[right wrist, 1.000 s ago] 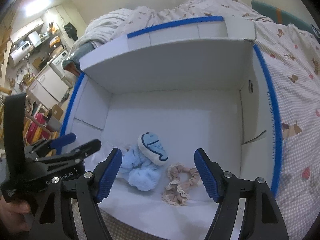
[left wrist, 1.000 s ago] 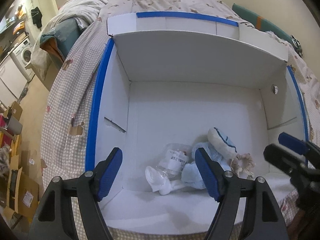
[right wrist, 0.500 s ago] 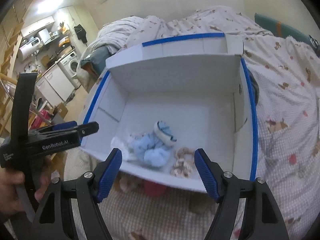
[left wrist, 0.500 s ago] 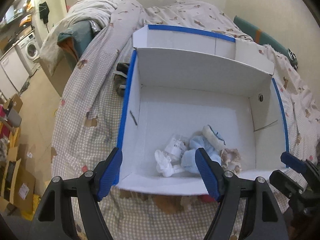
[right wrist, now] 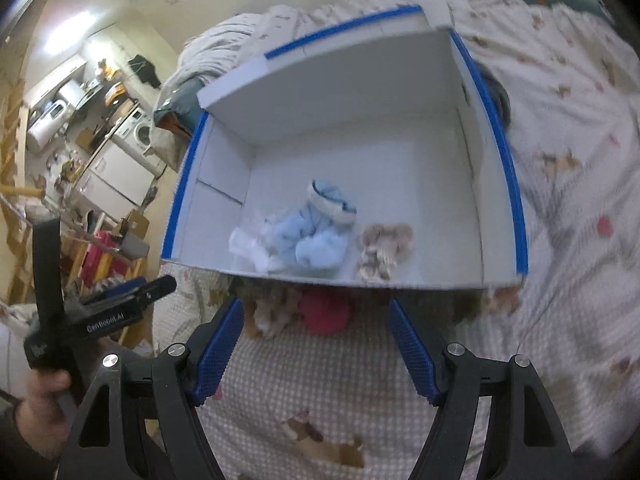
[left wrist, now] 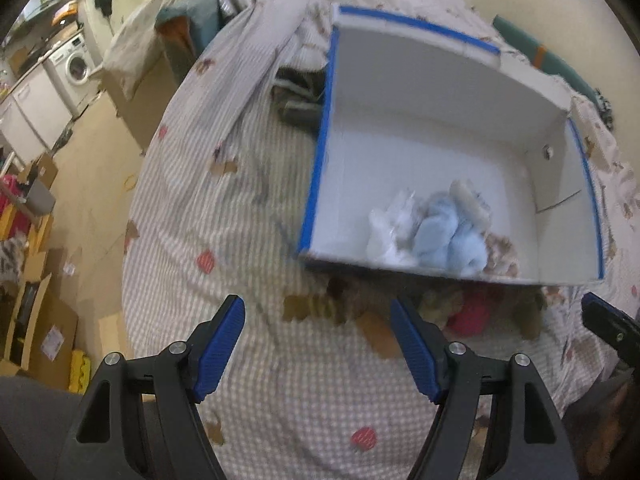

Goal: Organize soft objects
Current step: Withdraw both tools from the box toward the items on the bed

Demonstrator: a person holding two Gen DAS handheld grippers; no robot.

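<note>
A white box (left wrist: 440,136) (right wrist: 360,152) with blue-taped rims lies open on the checked bedspread (left wrist: 240,208). Inside near its front wall lie a light blue fluffy garment (left wrist: 448,232) (right wrist: 316,232), a white crumpled piece (left wrist: 388,228) (right wrist: 252,244) and a beige frilly scrunchie (right wrist: 382,248). My left gripper (left wrist: 316,344) hovers open and empty over the bedspread in front of the box. My right gripper (right wrist: 316,344) is likewise open and empty before the box's front wall. The left gripper also shows at the left of the right wrist view, held by a hand (right wrist: 44,396).
More soft things, one of them red (right wrist: 326,312) (left wrist: 468,316), lie on the bed just under the box's front wall. Dark clothing (left wrist: 296,96) lies left of the box. A bunched duvet (left wrist: 224,12) sits at the bed's far end. Cardboard boxes (left wrist: 36,320) stand on the floor at left.
Both grippers have drawn back from inside the box to above the bedspread in front of it. The box and its contents look smaller and farther. Both stayed open.
</note>
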